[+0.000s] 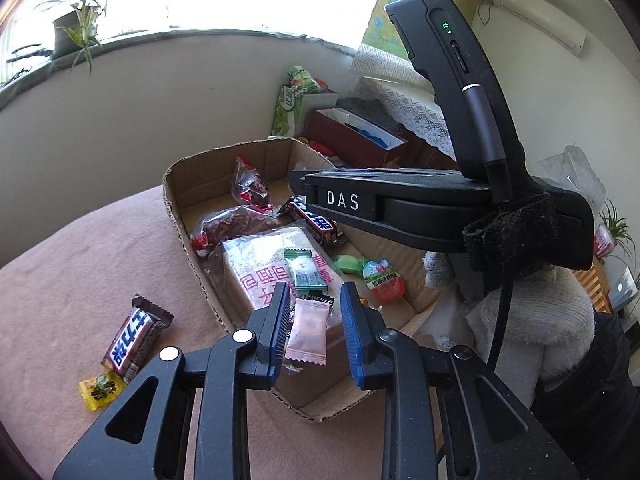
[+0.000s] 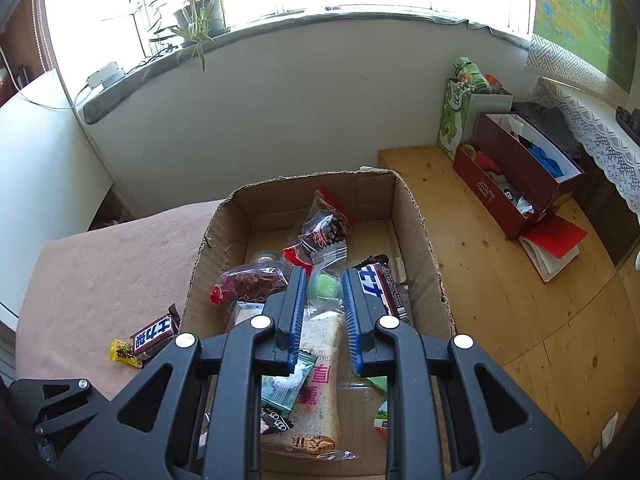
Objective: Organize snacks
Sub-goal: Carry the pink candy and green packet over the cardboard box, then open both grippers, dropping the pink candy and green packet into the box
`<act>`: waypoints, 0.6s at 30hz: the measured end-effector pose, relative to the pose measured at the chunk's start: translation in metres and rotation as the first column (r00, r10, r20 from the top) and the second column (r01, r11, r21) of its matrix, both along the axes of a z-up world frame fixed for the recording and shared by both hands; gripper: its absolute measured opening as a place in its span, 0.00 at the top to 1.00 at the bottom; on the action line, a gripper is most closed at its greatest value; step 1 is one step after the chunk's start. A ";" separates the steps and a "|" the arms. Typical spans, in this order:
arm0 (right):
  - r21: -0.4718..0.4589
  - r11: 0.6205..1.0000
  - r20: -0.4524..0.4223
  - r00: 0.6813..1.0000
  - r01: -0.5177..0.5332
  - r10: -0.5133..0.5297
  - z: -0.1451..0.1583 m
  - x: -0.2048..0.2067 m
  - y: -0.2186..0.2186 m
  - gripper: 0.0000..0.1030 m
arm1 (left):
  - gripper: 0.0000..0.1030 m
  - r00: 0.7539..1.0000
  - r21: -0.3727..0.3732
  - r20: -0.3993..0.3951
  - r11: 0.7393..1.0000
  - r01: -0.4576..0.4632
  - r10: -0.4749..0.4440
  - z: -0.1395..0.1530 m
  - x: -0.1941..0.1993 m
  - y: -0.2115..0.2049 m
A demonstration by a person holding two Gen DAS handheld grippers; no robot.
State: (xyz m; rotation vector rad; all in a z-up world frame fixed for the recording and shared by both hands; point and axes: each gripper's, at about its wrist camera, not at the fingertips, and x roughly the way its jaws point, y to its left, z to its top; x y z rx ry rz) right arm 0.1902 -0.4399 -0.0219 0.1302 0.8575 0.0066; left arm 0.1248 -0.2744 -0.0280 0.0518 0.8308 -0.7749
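Most snacks lie in the cardboard box. Beside it, on the surface, a chocolate bar and a yellow candy remain. The left tongs stand slightly parted over the box, a pink sachet loose between them; the right tongs stand narrow and empty.

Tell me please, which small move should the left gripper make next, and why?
Probably pull back toward the cloth. The left gripper stands open over the cardboard box, with the pink candy loose between its fingers, while a chocolate bar and yellow candy lie outside.

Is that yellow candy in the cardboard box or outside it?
Outside. The yellow candy lies on the pink cloth, beside the cardboard box.
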 end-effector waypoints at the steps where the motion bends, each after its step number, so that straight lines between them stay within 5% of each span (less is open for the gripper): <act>1: 0.001 1.000 -0.001 1.000 0.003 -0.003 0.000 0.000 -0.001 0.71 | 0.74 1.000 -0.002 -0.001 1.000 -0.001 0.001 0.000 0.000 0.001; 3: -0.002 1.000 0.007 1.000 0.010 -0.010 0.001 -0.001 -0.001 0.50 | 0.74 1.000 0.000 0.004 1.000 -0.002 0.002 0.000 -0.002 0.002; 18: -0.030 0.999 0.041 0.999 0.028 -0.027 0.013 -0.014 0.010 0.33 | 0.69 0.999 -0.012 0.023 1.000 -0.022 0.022 0.007 -0.010 0.023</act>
